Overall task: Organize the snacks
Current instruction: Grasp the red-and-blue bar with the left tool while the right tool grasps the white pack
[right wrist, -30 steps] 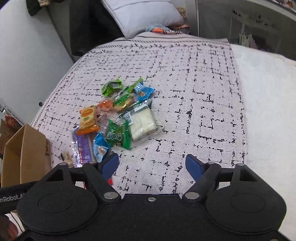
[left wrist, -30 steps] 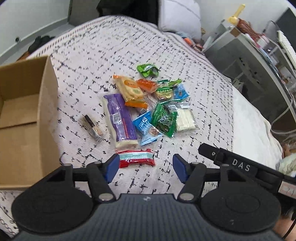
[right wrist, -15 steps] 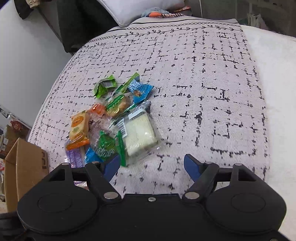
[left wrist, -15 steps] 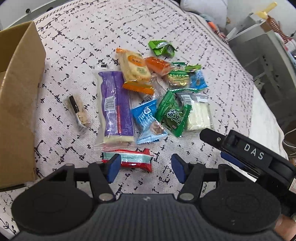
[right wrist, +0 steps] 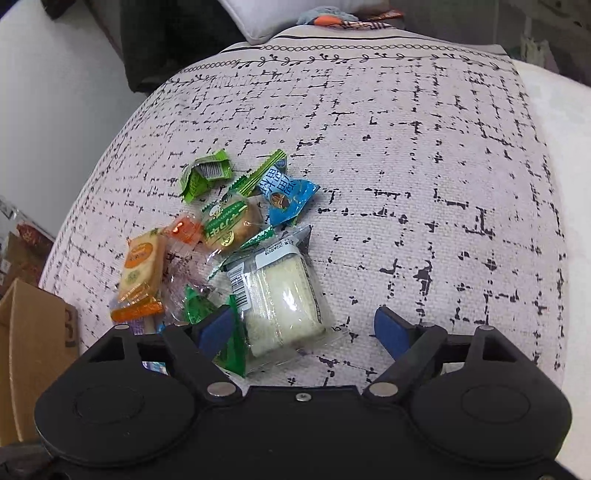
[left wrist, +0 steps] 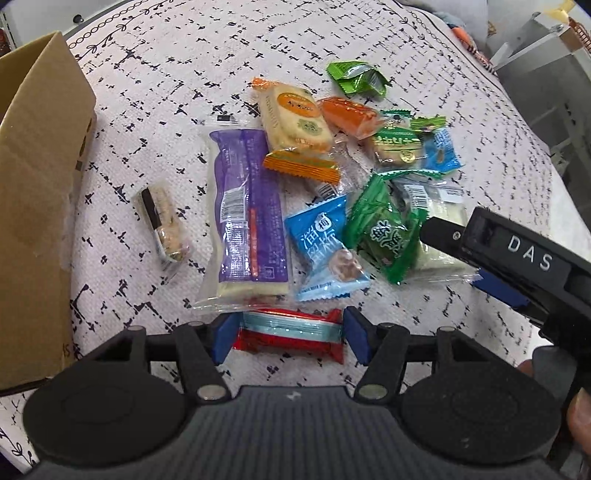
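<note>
Several wrapped snacks lie in a heap on the patterned bedspread. My left gripper (left wrist: 289, 338) is open, its blue pads on either side of a red and pale-blue bar (left wrist: 290, 334) without closing on it. Beyond lie a long purple pack (left wrist: 248, 214), a blue candy pack (left wrist: 325, 247), a green pack (left wrist: 384, 229), an orange cracker pack (left wrist: 295, 122) and a small nut bar (left wrist: 164, 225). My right gripper (right wrist: 304, 330) is open over a clear pack of white cake (right wrist: 280, 299), the left pad above a green pack (right wrist: 201, 306). It also shows at the right of the left wrist view.
An open cardboard box (left wrist: 33, 206) stands at the left beside the heap, also seen as the box (right wrist: 29, 350) in the right wrist view. A pillow (right wrist: 291, 14) lies at the bed's far end. Grey shelving (left wrist: 546, 74) stands to the right of the bed.
Both grippers have moved down and forward toward the snacks. The left one now has the red bar between its pads; the right one has come over the white cake pack.
</note>
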